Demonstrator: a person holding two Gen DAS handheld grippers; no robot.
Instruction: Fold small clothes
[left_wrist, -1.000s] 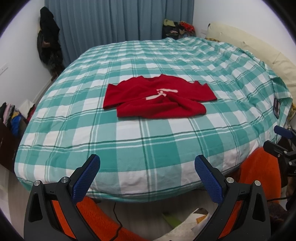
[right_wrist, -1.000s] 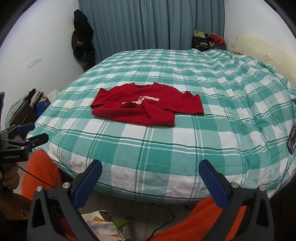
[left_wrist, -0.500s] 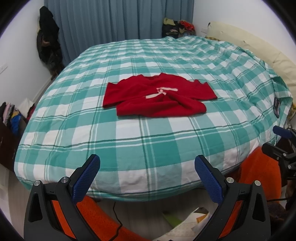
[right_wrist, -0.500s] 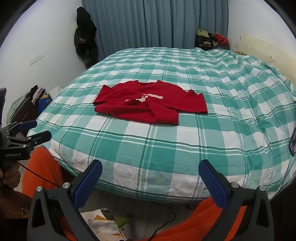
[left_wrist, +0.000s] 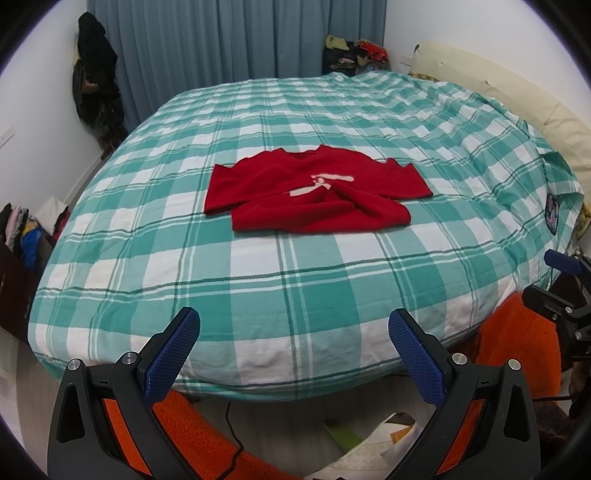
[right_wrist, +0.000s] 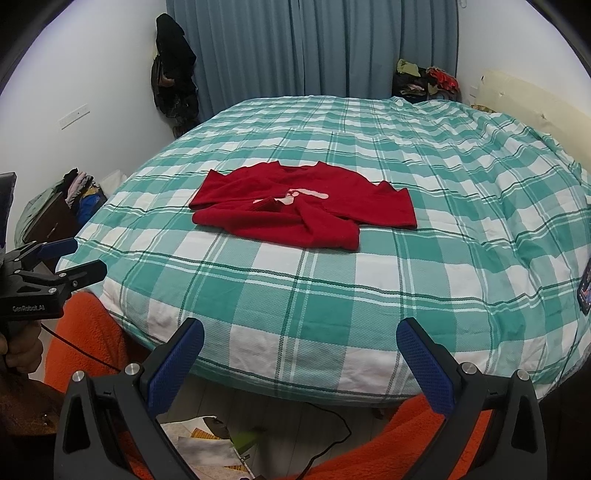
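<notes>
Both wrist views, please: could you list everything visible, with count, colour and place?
shirt: one, red with a white mark, partly folded, mid-bed
bedcover: one, green and white check, covers the bed
curtain: one, blue-grey, behind the bed
dark clothes: one bunch, black, hanging left of the curtain
clothes pile: one, mixed colours, far right corner
clothes heap: one, mixed colours, floor left of the bed
headboard: one, cream, right side of the bed
papers: several, pale, floor near the bed
orange garment: on the person, by the near bed edge
left gripper: open, short of the bed
right gripper: open, short of the bed
</notes>
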